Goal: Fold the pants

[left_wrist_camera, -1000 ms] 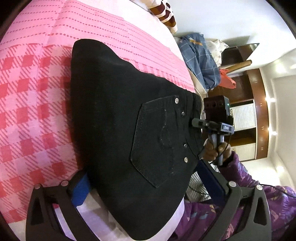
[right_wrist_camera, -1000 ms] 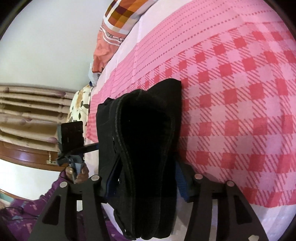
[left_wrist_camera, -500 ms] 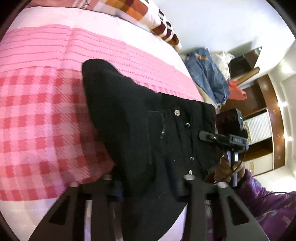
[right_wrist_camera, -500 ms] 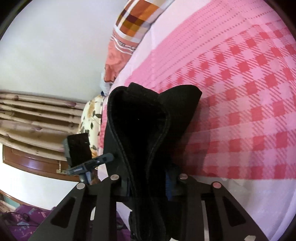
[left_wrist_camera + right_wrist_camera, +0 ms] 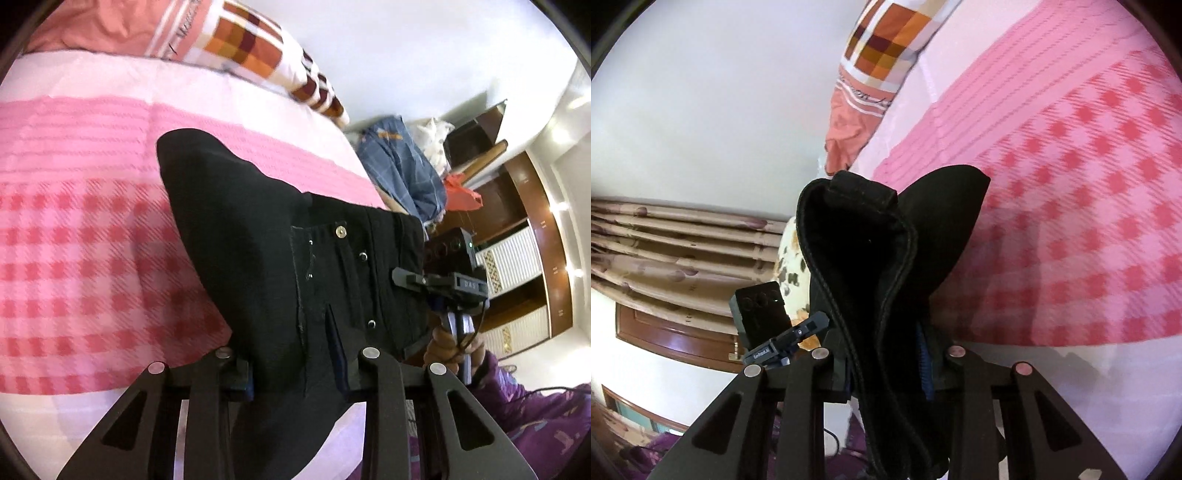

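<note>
Two grippers, left gripper [image 5: 295, 373] and right gripper [image 5: 886, 369], now clamped on the black pants [image 5: 280, 258] after straddling them loosely, lift the waistband above the pink checked bedspread [image 5: 92, 258], likely starting another fold.

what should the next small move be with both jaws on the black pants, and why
Probably carry both grippers forward together to lay the held end over the rest. The left gripper and right gripper are each shut on the black pants, whose near end is lifted off the pink checked bedspread while the far part looks down.
</note>
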Motion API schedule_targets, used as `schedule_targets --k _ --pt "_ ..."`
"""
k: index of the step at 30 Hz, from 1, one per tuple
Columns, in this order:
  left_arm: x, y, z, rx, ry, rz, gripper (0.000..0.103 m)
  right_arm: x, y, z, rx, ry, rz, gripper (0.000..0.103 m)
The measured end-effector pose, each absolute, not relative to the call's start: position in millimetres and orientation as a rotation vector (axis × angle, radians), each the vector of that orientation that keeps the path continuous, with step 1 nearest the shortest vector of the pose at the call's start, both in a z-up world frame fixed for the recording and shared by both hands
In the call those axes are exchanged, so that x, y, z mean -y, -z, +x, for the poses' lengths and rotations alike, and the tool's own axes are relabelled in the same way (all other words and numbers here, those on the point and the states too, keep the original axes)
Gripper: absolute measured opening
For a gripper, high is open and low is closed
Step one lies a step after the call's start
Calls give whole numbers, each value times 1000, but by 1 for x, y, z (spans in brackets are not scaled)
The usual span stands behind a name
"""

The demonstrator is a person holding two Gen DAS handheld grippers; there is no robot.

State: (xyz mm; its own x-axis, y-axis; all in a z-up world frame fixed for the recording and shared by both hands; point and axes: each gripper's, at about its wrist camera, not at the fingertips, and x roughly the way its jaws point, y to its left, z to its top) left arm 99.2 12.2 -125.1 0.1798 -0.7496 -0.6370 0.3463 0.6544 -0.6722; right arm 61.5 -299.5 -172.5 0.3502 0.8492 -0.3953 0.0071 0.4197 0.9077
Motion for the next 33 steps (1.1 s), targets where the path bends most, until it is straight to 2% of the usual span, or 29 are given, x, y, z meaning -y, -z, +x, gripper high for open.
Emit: schedule_targets --k 16,23,33 --pt "-136 81 154 -951 509 -336 32 152 169 187 -1109 -823 986 27" --pt "-199 81 193 -879 387 -287 32 79 174 258 -1135 -863 935 27" --pt "-254 95 237 -846 282 -242 32 20 187 304 -1170 -880 888 26"
